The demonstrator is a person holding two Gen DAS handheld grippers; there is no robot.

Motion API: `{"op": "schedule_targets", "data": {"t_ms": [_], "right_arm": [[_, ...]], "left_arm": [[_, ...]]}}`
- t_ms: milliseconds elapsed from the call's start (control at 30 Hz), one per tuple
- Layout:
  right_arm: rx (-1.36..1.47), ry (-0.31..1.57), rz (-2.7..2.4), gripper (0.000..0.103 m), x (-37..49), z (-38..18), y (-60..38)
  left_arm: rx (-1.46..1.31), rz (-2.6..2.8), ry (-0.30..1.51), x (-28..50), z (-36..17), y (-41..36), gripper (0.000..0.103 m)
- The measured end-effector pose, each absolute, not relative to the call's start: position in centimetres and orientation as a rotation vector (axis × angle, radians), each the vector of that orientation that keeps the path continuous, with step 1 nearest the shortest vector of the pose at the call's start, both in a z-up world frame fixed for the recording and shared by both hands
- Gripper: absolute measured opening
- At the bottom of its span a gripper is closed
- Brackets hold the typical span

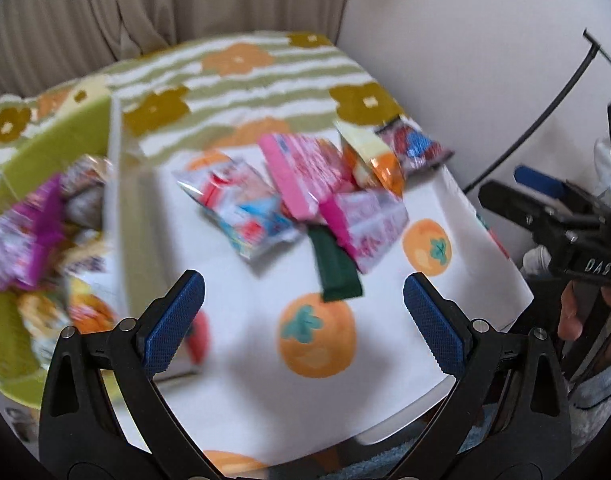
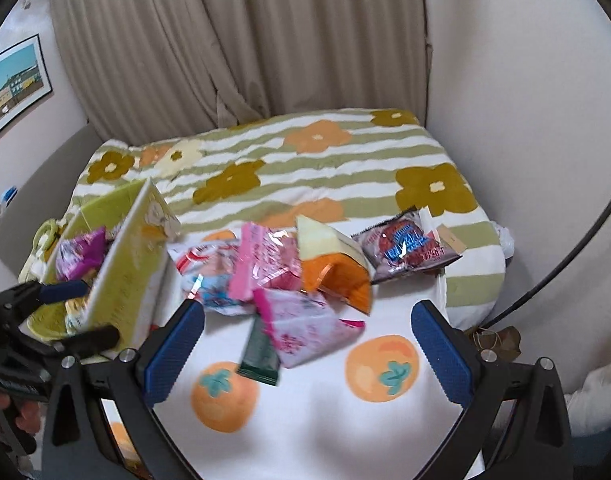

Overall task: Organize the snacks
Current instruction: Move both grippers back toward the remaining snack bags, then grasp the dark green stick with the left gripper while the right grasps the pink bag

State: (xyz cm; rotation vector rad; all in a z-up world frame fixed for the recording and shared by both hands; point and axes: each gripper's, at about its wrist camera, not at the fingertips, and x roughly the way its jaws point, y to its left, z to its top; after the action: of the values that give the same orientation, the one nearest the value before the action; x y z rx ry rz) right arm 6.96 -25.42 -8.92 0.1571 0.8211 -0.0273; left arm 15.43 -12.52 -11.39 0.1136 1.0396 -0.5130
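A pile of snack packets lies on a white cloth with orange fruit prints (image 1: 317,340) (image 2: 305,420): pink packets (image 1: 301,176) (image 2: 265,264), a red-white-blue packet (image 1: 241,208) (image 2: 209,276), an orange and cream packet (image 1: 369,156) (image 2: 337,268), a dark green bar (image 1: 335,276) (image 2: 259,354) and a dark packet (image 1: 413,148) (image 2: 405,246). A green box (image 1: 65,132) (image 2: 121,280) on the left holds several snacks (image 1: 33,232). My left gripper (image 1: 303,312) (image 2: 69,312) is open and empty near the box. My right gripper (image 2: 307,346) (image 1: 521,188) is open and empty in front of the pile.
A green-striped blanket with flowers (image 1: 241,80) (image 2: 305,160) covers the bed behind the cloth. Beige curtains (image 2: 245,40) hang at the back, a white wall (image 1: 465,40) stands to the right, and a black cable (image 1: 545,112) runs along it. A picture (image 2: 13,84) hangs at left.
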Motion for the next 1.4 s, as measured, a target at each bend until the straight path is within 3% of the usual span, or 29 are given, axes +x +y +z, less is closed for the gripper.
{"op": "schedule_targets", "data": {"t_ms": [333, 733, 800, 867, 933, 1067, 1233, 1400], "right_arm": [[0.039, 0.913, 0.137, 0.103, 9.5, -16.0, -27.7], [-0.023, 0.971, 0.285, 0.103, 14.9, -22.1, -24.9], [-0.023, 0.983, 0.300, 0.097, 15.5, -22.7, -24.6], [-0.017, 1.011, 0.316, 0.081, 16.1, -23.6, -24.5], [0.016, 1.014, 0.339, 0.075, 16.3, -23.9, -24.8], [0.004, 1.017, 0.334, 0.050, 16.2, -24.1, -25.0], [0.030, 1.014, 0.329, 0.045, 15.6, -23.7, -25.8], [0.013, 1.006, 0.304, 0.044, 14.9, -23.3, -26.5]], "left_arm": [[0.121, -0.430, 1.120, 15.9, -20.0, -17.1, 0.099], [0.134, -0.406, 1.107, 16.8, -23.5, -17.5, 0.099], [0.136, -0.409, 1.105, 17.1, -23.7, -17.6, 0.099], [0.143, -0.412, 1.109, 17.5, -24.1, -17.8, 0.099], [0.152, -0.416, 1.110, 17.9, -24.4, -18.1, 0.099], [0.162, -0.425, 1.116, 18.2, -24.7, -18.7, 0.096], [0.178, -0.431, 1.124, 18.9, -24.9, -19.6, 0.094], [0.196, -0.418, 1.148, 19.6, -25.6, -20.3, 0.084]]}}
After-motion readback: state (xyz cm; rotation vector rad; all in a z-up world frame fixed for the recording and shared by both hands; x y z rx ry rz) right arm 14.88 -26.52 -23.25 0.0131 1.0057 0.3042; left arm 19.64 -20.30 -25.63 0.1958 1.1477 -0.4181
